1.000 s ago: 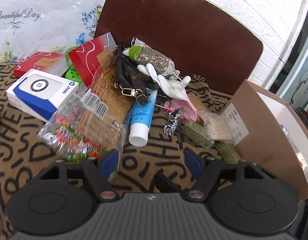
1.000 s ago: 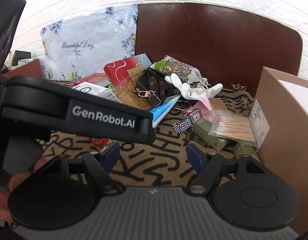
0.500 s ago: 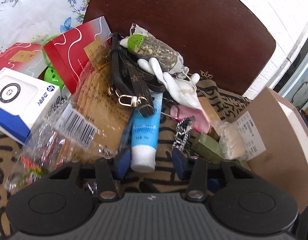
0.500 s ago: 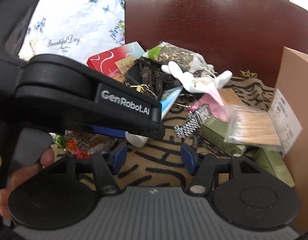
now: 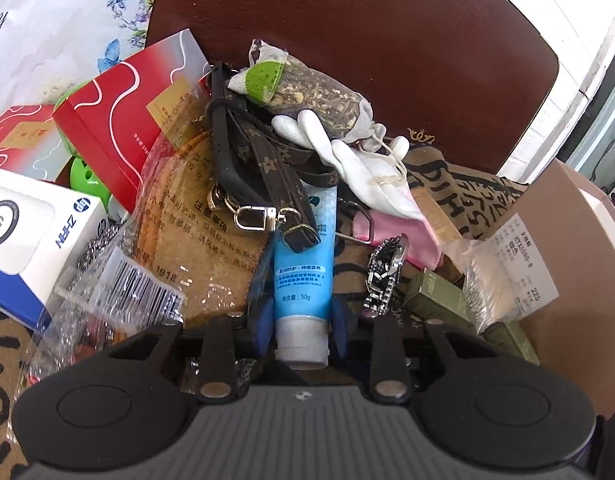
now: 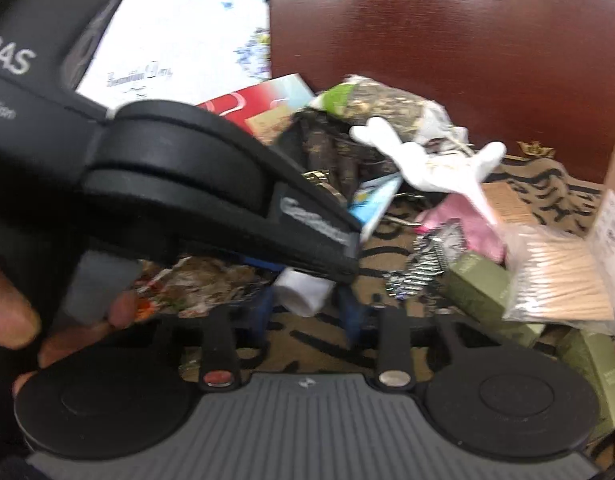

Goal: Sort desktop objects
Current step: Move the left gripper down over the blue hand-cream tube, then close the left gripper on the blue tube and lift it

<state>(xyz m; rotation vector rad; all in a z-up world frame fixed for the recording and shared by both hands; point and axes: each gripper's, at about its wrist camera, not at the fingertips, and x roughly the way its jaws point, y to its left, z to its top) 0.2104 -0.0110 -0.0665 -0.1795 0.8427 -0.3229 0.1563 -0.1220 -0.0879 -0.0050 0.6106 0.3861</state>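
Observation:
A blue tube with a white cap lies on the patterned cloth, its far end under a brown strap. My left gripper has its closing jaws on it, the blue pads flush against both sides just above the cap. In the right wrist view the left gripper crosses from the upper left and hides most of the tube. My right gripper sits below it, jaws closing, with the white cap between its pads. That blurred view does not show whether they press.
A cardboard box stands at the right. Around the tube lie a white glove, a herb sachet, a rhinestone clip, green boxes, a bag of cotton swabs, a red box, a white-blue box. A hand holds the left gripper.
Both grippers came forward and down to the blue tube. Their jaws narrowed from wide open to close around it, the left pads now against its sides.

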